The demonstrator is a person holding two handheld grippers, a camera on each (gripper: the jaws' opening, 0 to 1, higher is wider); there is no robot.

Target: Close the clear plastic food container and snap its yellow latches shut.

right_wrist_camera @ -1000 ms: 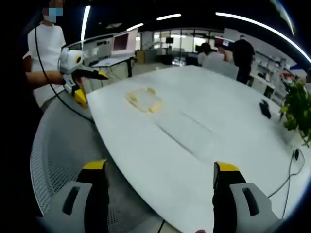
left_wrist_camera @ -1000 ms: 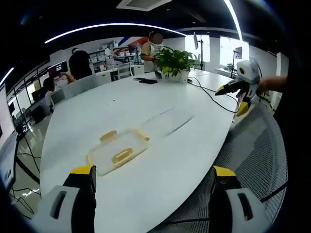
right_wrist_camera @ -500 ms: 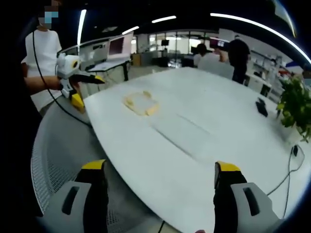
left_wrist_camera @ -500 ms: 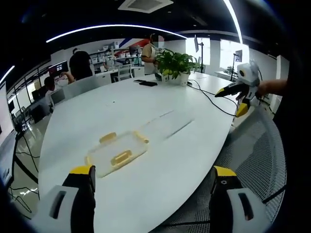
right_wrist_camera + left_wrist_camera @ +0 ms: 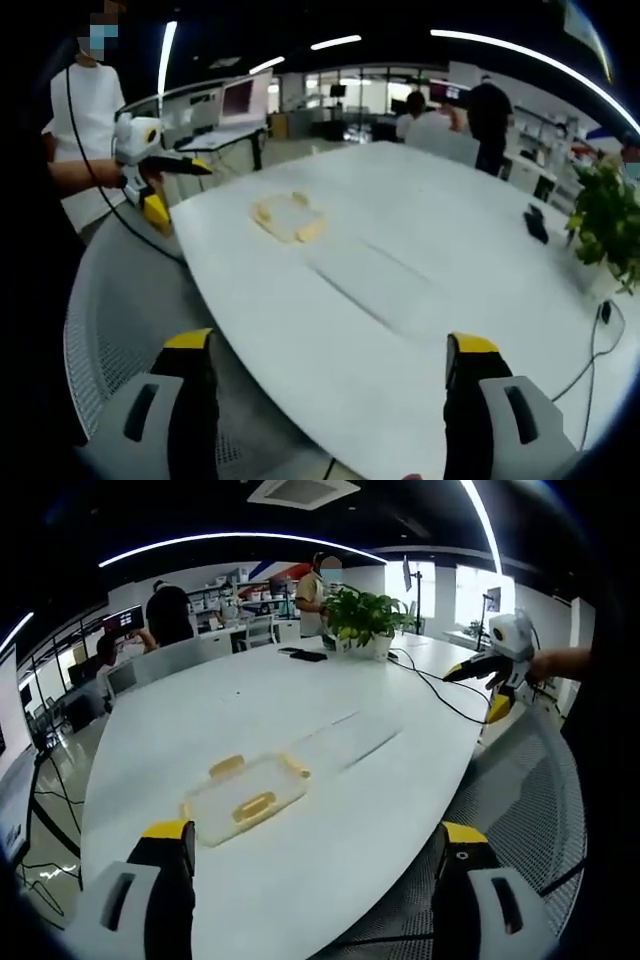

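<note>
A clear plastic food container (image 5: 246, 797) with yellow latches lies flat on the white table (image 5: 300, 720), near its edge. My left gripper (image 5: 315, 845) is open, short of the container and above the table's rim. Far off at the right of the left gripper view, the right gripper (image 5: 480, 667) is held by a hand. In the right gripper view the container (image 5: 289, 217) sits far across the table (image 5: 420, 260). My right gripper (image 5: 330, 355) is open, well back from it. The left gripper (image 5: 170, 165) shows at left, held by a person.
A potted plant (image 5: 362, 613) stands at the table's far end with a black cable (image 5: 430, 680) and a dark flat object (image 5: 309, 655) nearby. Mesh chairs (image 5: 520, 810) sit beside the table. People stand and sit in the background.
Both views have shifted slightly with the hands. The container lies where it was and both grippers stay open.
</note>
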